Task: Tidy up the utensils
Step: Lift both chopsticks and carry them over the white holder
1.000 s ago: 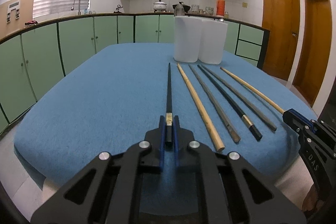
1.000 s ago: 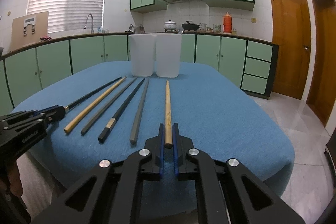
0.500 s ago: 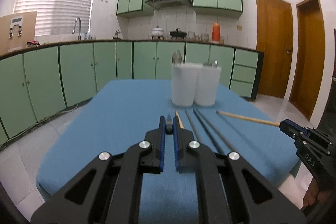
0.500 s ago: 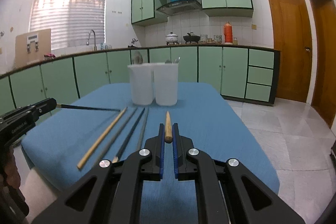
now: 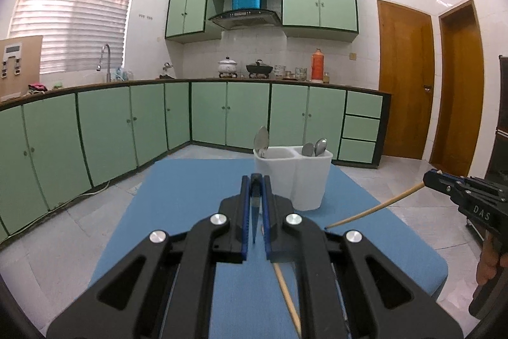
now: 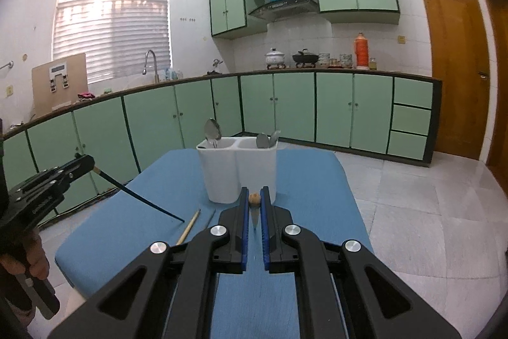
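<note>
Left wrist view: my left tool (image 5: 255, 180) is pinched on the thick end of a black chopstick (image 6: 139, 197), which slants down with its thin tip just above the blue counter (image 5: 177, 196), left of the white caddy (image 5: 293, 177) as the right wrist view frames it. Right wrist view: my right tool (image 6: 254, 199) is clamped on the butt of a tan wooden chopstick (image 5: 374, 208); its shaft angles down toward the counter, right of the caddy in the left view. Caddy has two compartments, spoons (image 5: 262, 140) standing in each. Another tan chopstick (image 6: 189, 227) and a grey one lie flat on the counter, in front of the caddy. A hand (image 6: 31, 256) grips the left tool's handle.
</note>
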Demonstrator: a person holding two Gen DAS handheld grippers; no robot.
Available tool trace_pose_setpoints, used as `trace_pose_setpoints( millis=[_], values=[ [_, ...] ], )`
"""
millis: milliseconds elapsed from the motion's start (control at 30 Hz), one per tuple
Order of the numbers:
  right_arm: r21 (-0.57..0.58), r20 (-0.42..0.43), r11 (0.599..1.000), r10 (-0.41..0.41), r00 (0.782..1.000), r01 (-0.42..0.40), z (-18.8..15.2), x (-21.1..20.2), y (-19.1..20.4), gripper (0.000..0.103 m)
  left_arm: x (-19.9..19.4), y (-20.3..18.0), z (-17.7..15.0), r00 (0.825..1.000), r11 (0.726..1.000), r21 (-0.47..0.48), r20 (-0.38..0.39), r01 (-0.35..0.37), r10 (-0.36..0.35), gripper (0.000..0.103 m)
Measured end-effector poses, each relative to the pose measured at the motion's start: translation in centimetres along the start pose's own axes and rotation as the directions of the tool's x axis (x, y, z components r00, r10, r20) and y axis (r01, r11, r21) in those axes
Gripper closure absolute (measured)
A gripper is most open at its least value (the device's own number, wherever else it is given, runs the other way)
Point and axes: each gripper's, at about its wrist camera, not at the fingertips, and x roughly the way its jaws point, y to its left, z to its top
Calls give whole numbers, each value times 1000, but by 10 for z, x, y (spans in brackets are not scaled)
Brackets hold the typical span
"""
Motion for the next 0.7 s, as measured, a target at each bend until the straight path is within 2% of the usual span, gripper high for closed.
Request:
trace_pose_setpoints(
  millis=[300,700],
  values=[
    [-64,-18,997,40,999,-41,52,21,6,96,27,13,37,1000,1000,-25,-22,19,-20,97],
    [-69,-25,991,116,993,-118,107,39,2,96,30,20,79,997,997,-38,6,74,-74,97]
  ],
)
